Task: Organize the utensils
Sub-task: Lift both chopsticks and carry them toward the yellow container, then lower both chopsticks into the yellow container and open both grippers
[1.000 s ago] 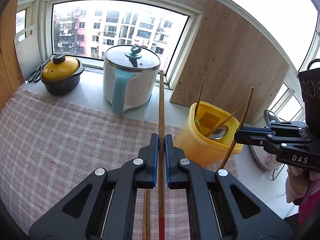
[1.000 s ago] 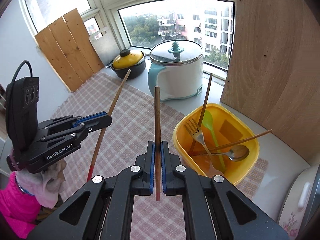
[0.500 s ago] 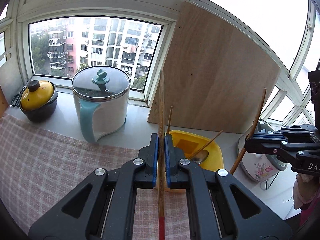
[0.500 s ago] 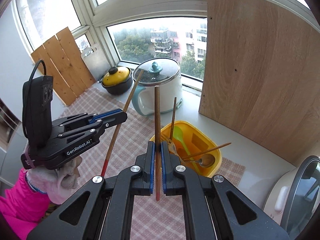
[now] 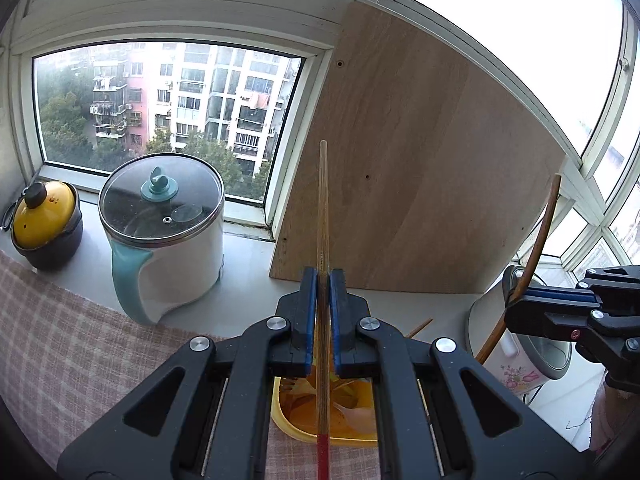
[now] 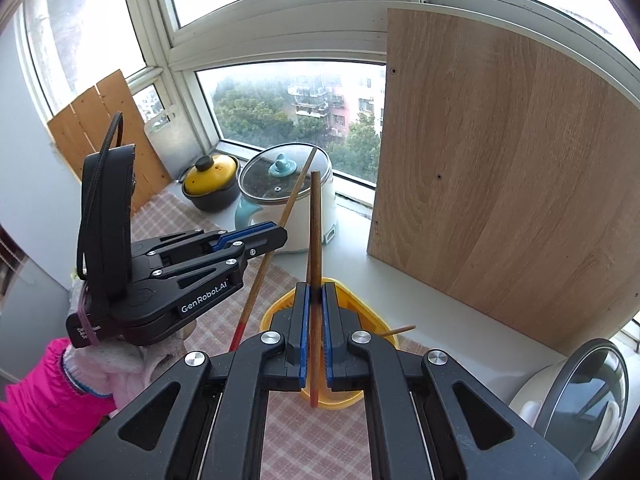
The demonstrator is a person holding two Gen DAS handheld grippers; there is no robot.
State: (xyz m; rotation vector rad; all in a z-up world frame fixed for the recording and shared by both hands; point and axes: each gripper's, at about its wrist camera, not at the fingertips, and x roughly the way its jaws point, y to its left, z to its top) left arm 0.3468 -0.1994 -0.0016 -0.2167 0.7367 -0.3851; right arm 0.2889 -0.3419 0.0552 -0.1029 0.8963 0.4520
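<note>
Left tool (image 5: 322, 312) pinches chopstick (image 5: 322, 216) upright | yellow tub (image 5: 320, 420) directly below

Your left wrist view: high, close over the yellow bin (image 5: 320, 432), facing window and wooden board (image 5: 420, 184). Your right wrist view: same height, same facing. Shared: bin (image 6: 372, 316), board (image 6: 512, 168), white pot (image 5: 164, 240) (image 6: 288, 196).
</note>
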